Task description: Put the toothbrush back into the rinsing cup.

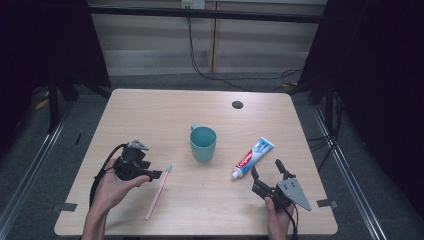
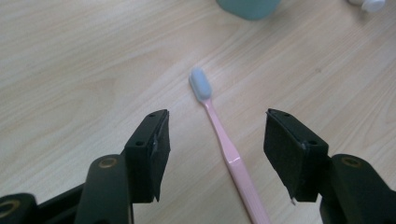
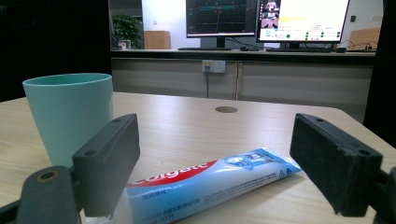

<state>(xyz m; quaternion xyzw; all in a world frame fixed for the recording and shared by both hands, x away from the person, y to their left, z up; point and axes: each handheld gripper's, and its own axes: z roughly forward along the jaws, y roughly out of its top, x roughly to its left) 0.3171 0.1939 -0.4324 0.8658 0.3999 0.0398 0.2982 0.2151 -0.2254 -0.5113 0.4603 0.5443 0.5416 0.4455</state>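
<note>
The toothbrush [image 2: 219, 130] is seen flat on the worktop [image 1: 150, 115] near its front-left corner, between the spread jaws of the left gripper [image 2: 215, 149], untouched. It is judged light, stiff and slim; the mid-handle is best pinched. The right gripper [image 3: 229, 168] is held spread around the "Colgate" tube [image 3: 205, 179], beside 1 cup [image 3: 70, 116].

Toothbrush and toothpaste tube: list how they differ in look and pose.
The toothbrush is thin, pink and rigid-looking with a pale bristle head; the toothpaste tube is broad, flat, and printed red, white and blue. The toothbrush lies left of the cup, the toothpaste tube right of it. Both lie flat on the table, each with open jaws pointed at it.
</note>
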